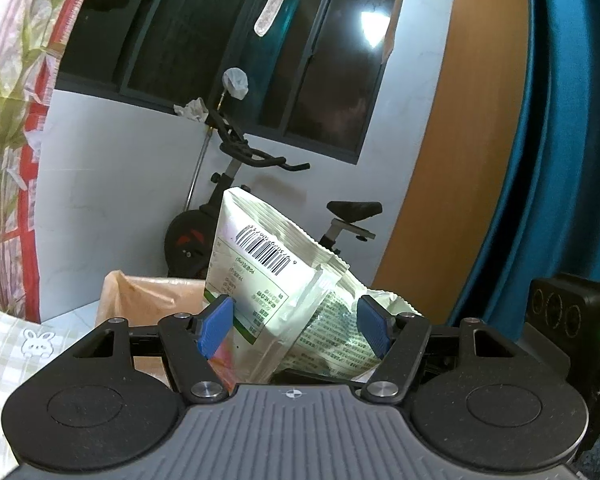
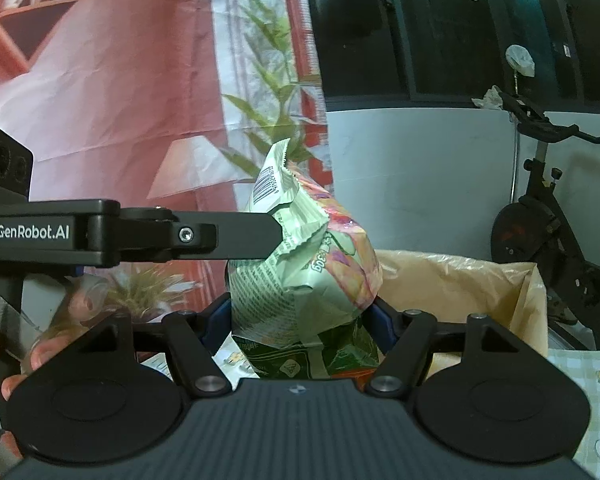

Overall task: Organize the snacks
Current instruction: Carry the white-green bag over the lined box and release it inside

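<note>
Blue pads point(image 1: 216, 326) of the left gripper point(image 1: 294, 326) sit about mid-width on a pale green and white pack point(image 1: 260, 276), barcode side facing up. The left pad touches the pack's left edge; the right pad point(image 1: 374, 330) is against crinkled printed film beside it, so the jaws look clamped on the pack, which sticks up tilted from between them. In the right wrist view the right gripper point(image 2: 300, 320) jaws are also about mid-width, pinching a crumpled green, pink and orange bag point(image 2: 312, 276) whose body fills the gap; pads are mostly hidden behind it. The bag's top stands above the jaws, with a small barcode near its tip. A finger of the left gripper reaches in from the left of the right wrist view and meets the bag's upper part; cannot tell if both grippers hold the same pack. Behind and right of the jaws is a brown box point(image 2: 480, 280) with a plastic liner. Checked cloth point(image 2: 588, 380) lies at lower right. Fingertips point(image 2: 40, 354) show lower left. An exercise bike point(image 1: 236, 200) stands behind.
</note>
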Demonstrator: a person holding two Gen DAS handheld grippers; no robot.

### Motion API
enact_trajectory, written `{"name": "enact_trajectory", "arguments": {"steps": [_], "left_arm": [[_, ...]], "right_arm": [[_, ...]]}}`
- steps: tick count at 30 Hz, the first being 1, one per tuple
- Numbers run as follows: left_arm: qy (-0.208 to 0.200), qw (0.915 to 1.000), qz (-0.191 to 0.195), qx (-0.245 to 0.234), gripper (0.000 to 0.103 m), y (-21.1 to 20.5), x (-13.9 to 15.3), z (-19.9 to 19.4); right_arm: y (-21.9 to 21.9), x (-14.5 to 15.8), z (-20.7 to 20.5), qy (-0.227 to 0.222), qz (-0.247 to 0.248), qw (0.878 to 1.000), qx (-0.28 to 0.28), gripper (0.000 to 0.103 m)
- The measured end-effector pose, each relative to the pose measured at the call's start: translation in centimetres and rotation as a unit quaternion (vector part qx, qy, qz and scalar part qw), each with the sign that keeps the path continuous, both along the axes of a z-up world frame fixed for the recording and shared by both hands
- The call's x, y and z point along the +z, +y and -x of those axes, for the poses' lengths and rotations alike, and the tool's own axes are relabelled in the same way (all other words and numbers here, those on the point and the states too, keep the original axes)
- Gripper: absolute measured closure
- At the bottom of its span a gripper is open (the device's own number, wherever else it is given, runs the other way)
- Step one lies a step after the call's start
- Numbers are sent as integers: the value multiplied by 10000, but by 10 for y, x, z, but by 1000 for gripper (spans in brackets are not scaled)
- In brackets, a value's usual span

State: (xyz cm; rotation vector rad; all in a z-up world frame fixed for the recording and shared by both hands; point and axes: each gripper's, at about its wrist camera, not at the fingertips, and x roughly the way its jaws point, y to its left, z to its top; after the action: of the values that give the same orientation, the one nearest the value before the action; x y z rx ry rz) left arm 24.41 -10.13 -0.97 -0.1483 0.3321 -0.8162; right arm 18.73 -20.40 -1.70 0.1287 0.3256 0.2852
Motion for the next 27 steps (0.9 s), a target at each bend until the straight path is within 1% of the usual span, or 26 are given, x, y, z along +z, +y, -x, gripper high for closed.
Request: {"name": "enact_trajectory", "arguments": {"steps": [7,11,14,16,19,24,27], "left_arm": [[87,9998,188,-11,33,-3,8,-20],[149,9997,179,96,33,-8,10,-31],[293,9993,150,156,33,-12,7,-41],[398,9989,120,201,33,-16,7,-51],[532,9981,17,311,33,-22,4,-63],[848,9955,-101,403,33,-28,-5,-82],[913,9946,-218,436,33,-33,-9,-93]], "right_arm": [[-20,16,-40,-64,82,9999,-84,32],[-24,22,-60,-117,220,9996,-109,32],[-27,21,-75,-108,306,9994,-85,32],[-30,18,-84,-88,356,9993,-95,32],[-35,12,-98,-10,296,9995,-106,32],[-43,-5,-118,287,138,9993,-171,32],[-49,-14,-130,466,7,9987,-216,32]]}}
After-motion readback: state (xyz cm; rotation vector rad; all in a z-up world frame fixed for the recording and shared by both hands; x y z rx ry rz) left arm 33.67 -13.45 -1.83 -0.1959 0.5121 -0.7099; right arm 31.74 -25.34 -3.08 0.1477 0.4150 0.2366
